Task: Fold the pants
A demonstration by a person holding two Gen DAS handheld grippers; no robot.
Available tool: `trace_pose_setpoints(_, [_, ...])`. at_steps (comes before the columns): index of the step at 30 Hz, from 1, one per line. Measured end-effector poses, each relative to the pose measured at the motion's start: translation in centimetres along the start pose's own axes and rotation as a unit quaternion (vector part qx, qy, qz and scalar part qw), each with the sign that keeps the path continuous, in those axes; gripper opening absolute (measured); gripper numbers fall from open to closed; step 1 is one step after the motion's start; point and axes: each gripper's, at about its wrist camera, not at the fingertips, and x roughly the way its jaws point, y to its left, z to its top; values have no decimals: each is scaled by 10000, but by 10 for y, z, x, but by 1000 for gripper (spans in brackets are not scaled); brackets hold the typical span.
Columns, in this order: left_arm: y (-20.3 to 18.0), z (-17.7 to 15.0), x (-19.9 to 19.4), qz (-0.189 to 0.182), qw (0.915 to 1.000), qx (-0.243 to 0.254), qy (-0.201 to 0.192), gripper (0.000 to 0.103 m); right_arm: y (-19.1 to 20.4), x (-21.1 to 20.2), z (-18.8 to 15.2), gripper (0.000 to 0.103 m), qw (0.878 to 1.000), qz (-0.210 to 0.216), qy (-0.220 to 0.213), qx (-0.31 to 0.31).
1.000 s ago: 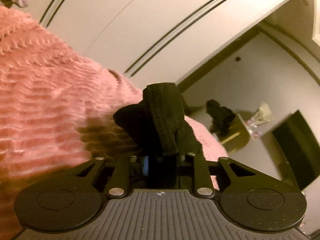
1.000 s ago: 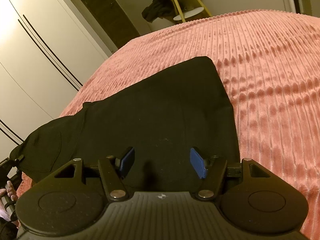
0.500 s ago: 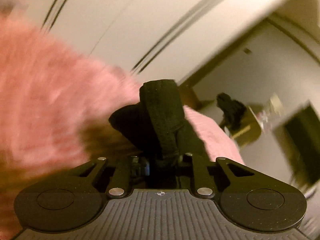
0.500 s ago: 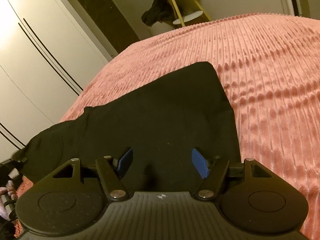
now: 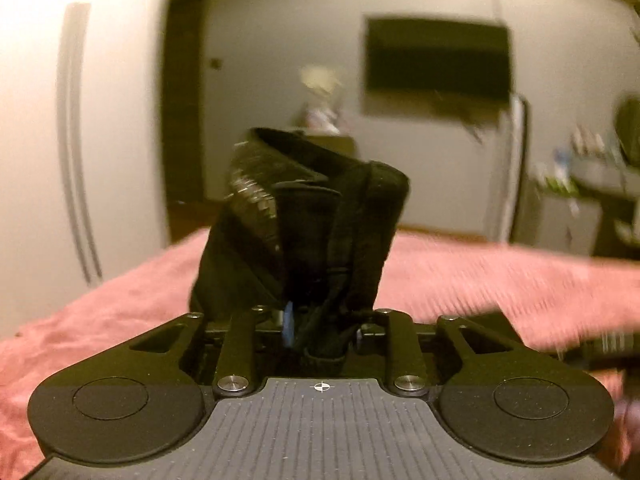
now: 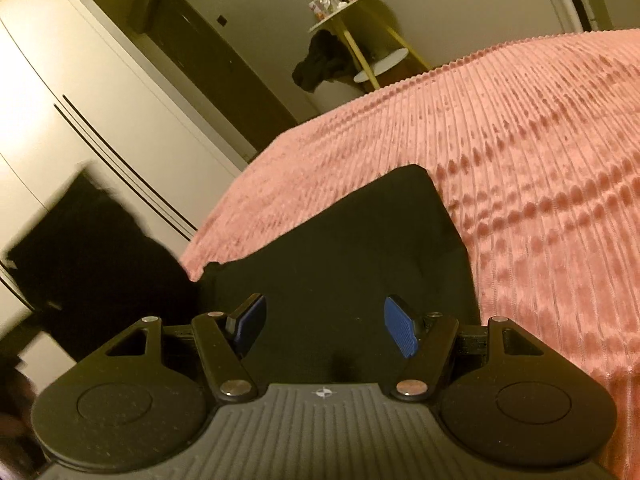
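The black pants (image 6: 352, 248) lie on the pink ribbed bedspread (image 6: 520, 152). My left gripper (image 5: 316, 328) is shut on the bunched waistband end of the pants (image 5: 312, 220) and holds it raised above the bed. In the right wrist view that lifted end (image 6: 92, 256) hangs blurred at the left. My right gripper (image 6: 324, 324) is open, its blue pads (image 6: 400, 330) spread just above the flat part of the pants, holding nothing.
White wardrobe doors (image 6: 100, 120) stand to the left of the bed. A yellow side table (image 6: 360, 36) with dark clothing draped on it stands beyond the bed's far corner. A dark TV screen (image 5: 436, 60) hangs on the far wall.
My left gripper has swung up and turned with the pants end, now facing the far wall. The pants' left end has lifted off the bed. My right gripper stays open over the pants.
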Motion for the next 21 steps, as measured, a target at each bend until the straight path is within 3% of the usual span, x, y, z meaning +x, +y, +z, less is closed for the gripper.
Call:
trace_pose_setpoints(1, [-18,-8,8,-138,9996,186,186,50,-1,-1,0,66,10000,24,-15,28])
trace_pose_setpoints(2, [-32,-15,14,-317,9984,267,376,77,-2,-3,0,66,10000,62,-22,75])
trace_pose_setpoints(5, [-55,-35,23,-794,9939,255,722,89,-7,-4,1,66,9995,210,-3,246])
trace_pose_setpoints(7, [-55,-46,20,-746,9948,189,663,96,-8,-3,1,66,9988,350,50,340])
trace_pose_setpoints(9, [-39,-50,21,-506,9969,-55,593,96,-7,1,1,68,9979,496,134,384])
trace_pose_setpoints(12, [-1,-56,17,528,9932,-867,577,97,-5,12,2,68,9952,719,381,549])
trace_pose_setpoints(13, [9,-56,18,851,9874,-1184,616,97,-5,18,4,68,9937,798,480,618])
trace_pose_setpoints(15, [42,-65,23,1640,9622,-2019,811,97,-3,30,9,70,9906,947,644,742])
trace_pose_setpoints(16, [56,-69,27,1788,9500,-2385,931,97,-3,36,11,71,9894,999,711,783])
trace_pose_setpoints(19, [87,-85,35,1746,9214,-3203,1341,97,-4,58,16,74,9867,900,1000,909])
trace_pose_setpoints(21, [92,-87,42,1754,9145,-3331,1481,97,-8,75,15,74,9836,703,1355,964])
